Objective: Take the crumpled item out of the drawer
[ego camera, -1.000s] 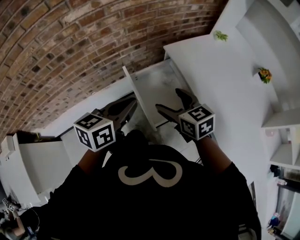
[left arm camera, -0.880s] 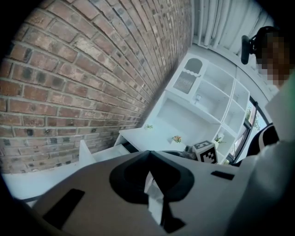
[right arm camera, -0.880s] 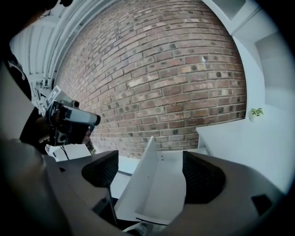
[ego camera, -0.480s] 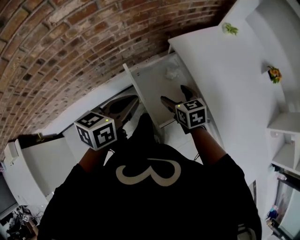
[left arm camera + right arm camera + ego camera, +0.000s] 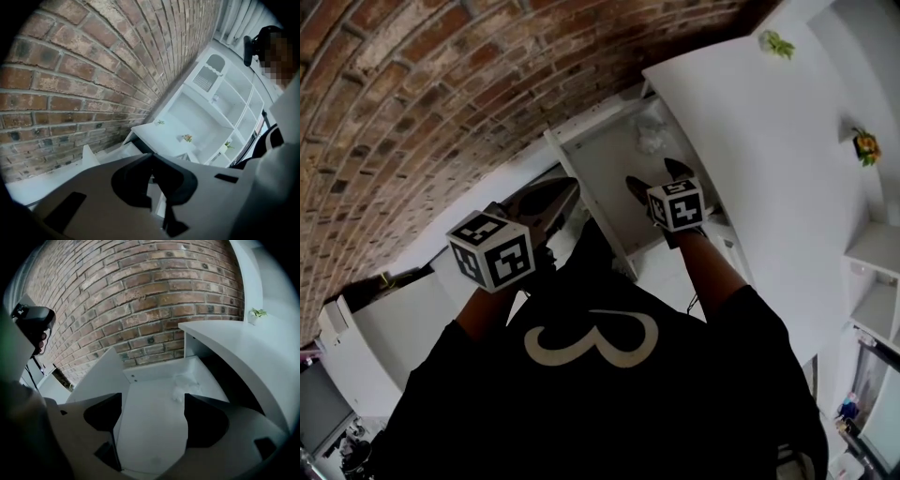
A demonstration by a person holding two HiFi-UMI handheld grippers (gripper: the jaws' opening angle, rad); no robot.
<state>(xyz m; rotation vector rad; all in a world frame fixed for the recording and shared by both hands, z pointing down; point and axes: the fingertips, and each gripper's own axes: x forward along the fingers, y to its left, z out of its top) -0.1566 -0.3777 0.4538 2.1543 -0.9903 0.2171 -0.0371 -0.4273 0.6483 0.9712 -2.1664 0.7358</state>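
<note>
Head view, layout: an open white drawer (image 5: 602, 178) sticks out from under a white worktop (image 5: 741, 141), with a brick wall (image 5: 412, 84) behind. It's the only view with both grippers in one shot.
Head view, item: the crumpled item (image 5: 652, 139) is a small whitish wad in the drawer's far corner, on the worktop side.
Head view, hands: the right gripper (image 5: 654, 176) angles down over the drawer and sits short of the crumpled item. The left gripper (image 5: 565, 190) sits just outside the drawer's left wall.
Left gripper view: its fingers (image 5: 131, 183) are pressed together at the tips with nothing between them. Past them there's shelving (image 5: 220, 103) and little plants (image 5: 187, 138).
Right gripper view: its fingers (image 5: 206, 423) are spread wide, with only bare drawer floor between them. This is the closest look at the crumpled item (image 5: 183, 384). It's thin, crinkly and pale, lying near the back right corner, clear of both fingers.
</note>
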